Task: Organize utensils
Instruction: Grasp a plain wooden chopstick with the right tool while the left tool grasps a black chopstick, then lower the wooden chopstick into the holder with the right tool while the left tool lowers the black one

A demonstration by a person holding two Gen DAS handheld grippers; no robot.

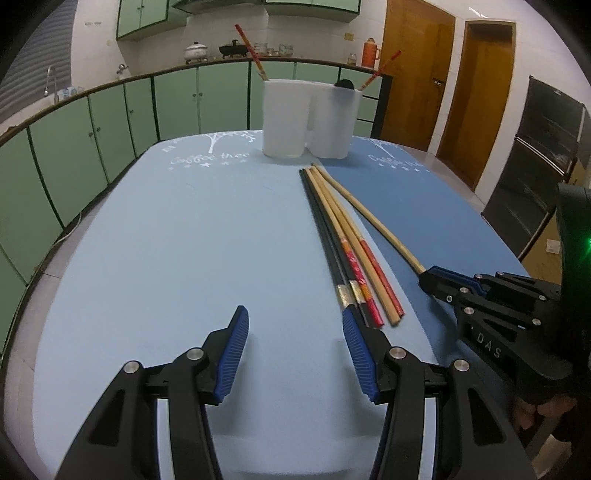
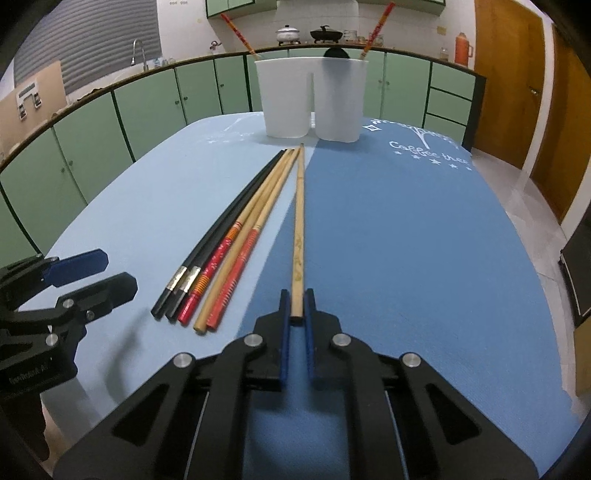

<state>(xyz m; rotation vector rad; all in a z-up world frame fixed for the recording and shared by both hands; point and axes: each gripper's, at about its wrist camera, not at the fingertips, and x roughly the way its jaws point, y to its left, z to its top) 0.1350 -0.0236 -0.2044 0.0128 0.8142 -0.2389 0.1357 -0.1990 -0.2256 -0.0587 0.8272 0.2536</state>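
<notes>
A: Where is the right tool (image 2: 296,306)?

B: Low on the surface (image 2: 406,258), pinching the near end of one plain wooden chopstick (image 2: 299,221) between its blue pads (image 2: 283,332). The stick runs toward 12 o'clock, its far tip close to the two white cups (image 2: 310,99).

A: And the left tool (image 1: 295,354)?

B: Spread wide, nothing between the pads, hovering just above the pale blue mat (image 1: 166,240). In the right wrist view it sits at 9 o'clock, well apart from the held stick.

A: The other chopsticks?

B: A bundle (image 2: 229,240) lies flat just at 10 o'clock of the held stick: two black ones with silver bands, and others in wood with red patterned ends (I cannot count those surely). Their far tips nearly meet the held stick's tip; the near ends fan apart. In the left wrist view the bundle (image 1: 343,240) ends right by the left tool's right pad (image 1: 360,358); whether they touch, I cannot tell.

A: The cups?

B: They stand upright, side by side and touching, at 12 o'clock on the far edge. Each holds a red-ended chopstick leaning outward, one (image 2: 238,35) toward 11 o'clock, one (image 2: 376,31) toward 1 o'clock. A dark rounded thing (image 2: 335,52) peeks above the right cup's rim.

A: Under the held stick?

B: The darker blue mat (image 2: 406,240), near its seam with the pale one.
</notes>
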